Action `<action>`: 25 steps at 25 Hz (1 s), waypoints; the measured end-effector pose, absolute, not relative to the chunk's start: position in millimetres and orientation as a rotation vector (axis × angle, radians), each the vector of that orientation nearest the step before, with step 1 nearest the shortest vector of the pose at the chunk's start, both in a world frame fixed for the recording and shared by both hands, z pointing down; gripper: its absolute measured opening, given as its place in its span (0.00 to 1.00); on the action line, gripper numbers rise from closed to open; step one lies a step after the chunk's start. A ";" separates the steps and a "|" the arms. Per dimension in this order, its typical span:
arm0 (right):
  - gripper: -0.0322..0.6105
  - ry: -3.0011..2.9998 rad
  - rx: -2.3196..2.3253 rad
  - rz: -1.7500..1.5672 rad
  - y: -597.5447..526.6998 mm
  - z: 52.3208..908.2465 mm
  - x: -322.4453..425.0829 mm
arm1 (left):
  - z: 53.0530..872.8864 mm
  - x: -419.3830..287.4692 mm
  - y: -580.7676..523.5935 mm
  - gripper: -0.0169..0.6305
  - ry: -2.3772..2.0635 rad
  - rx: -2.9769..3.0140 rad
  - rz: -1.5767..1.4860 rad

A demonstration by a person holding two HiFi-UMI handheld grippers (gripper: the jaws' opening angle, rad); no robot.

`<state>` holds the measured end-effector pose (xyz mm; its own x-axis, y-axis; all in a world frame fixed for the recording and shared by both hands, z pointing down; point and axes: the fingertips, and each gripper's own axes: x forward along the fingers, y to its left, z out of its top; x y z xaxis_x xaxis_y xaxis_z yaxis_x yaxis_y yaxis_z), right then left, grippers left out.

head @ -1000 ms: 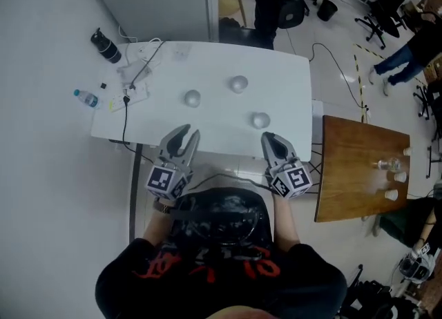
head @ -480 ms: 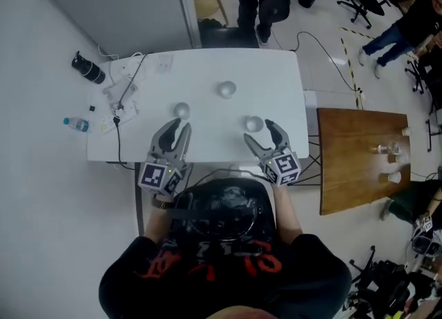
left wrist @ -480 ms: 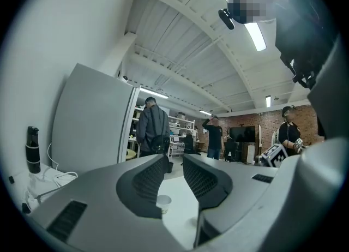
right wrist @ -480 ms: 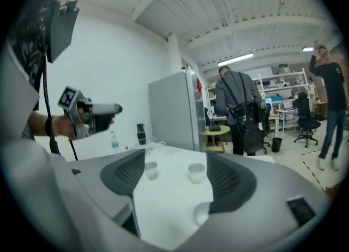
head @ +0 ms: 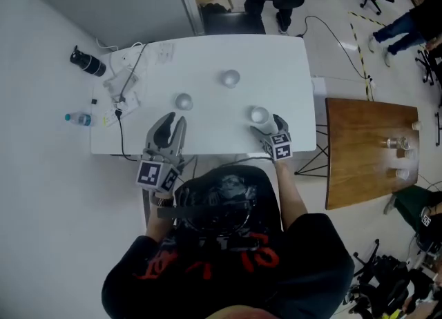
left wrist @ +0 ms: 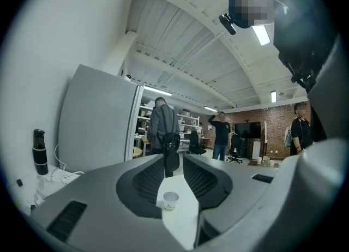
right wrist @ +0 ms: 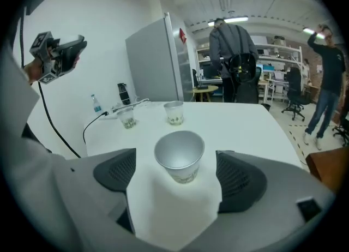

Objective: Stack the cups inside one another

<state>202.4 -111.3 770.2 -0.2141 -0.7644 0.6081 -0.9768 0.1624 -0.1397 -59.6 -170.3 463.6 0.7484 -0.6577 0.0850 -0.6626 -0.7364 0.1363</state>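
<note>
Three paper cups stand apart on the white table (head: pixel 207 131): a left cup (head: pixel 183 101), a far cup (head: pixel 230 78) and a near right cup (head: pixel 259 114). My right gripper (head: pixel 267 124) is lowered around the near right cup (right wrist: pixel 179 161). Its jaws have just been opening and now stand wide, with the cup upright between them and both pads clear of its sides. My left gripper (head: pixel 170 126) hovers level near the table's front edge, open and empty. It looks across at a cup (left wrist: pixel 170 200) farther off.
A black bottle (head: pixel 88 62), a water bottle (head: pixel 81 118) and cables (head: pixel 124 90) lie at the table's left end. A grey cabinet (head: pixel 117 0) stands behind. People stand beyond the far edge. A wooden table (head: pixel 369 152) is to the right.
My right gripper has dropped down and forward to the near right cup, and its jaws went from shut to wide open. The left gripper has edged forward over the table edge.
</note>
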 end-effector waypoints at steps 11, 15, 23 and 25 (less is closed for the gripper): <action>0.60 -2.079 1.591 0.701 -150.9 773.1 192.4 | 470.4 -78.5 -178.4 0.20 -1.157 2.741 0.053; 0.60 -2.202 1.613 0.633 -175.4 720.3 184.4 | 469.3 -86.4 -179.4 0.20 -1.193 2.717 0.042; 0.60 -2.450 1.559 0.562 -266.9 652.4 157.5 | 470.9 -111.9 -174.8 0.20 -1.297 2.659 0.030; 0.60 -2.445 1.528 0.567 -287.6 661.6 151.0 | 471.0 -119.2 -172.4 0.20 -1.328 2.642 0.033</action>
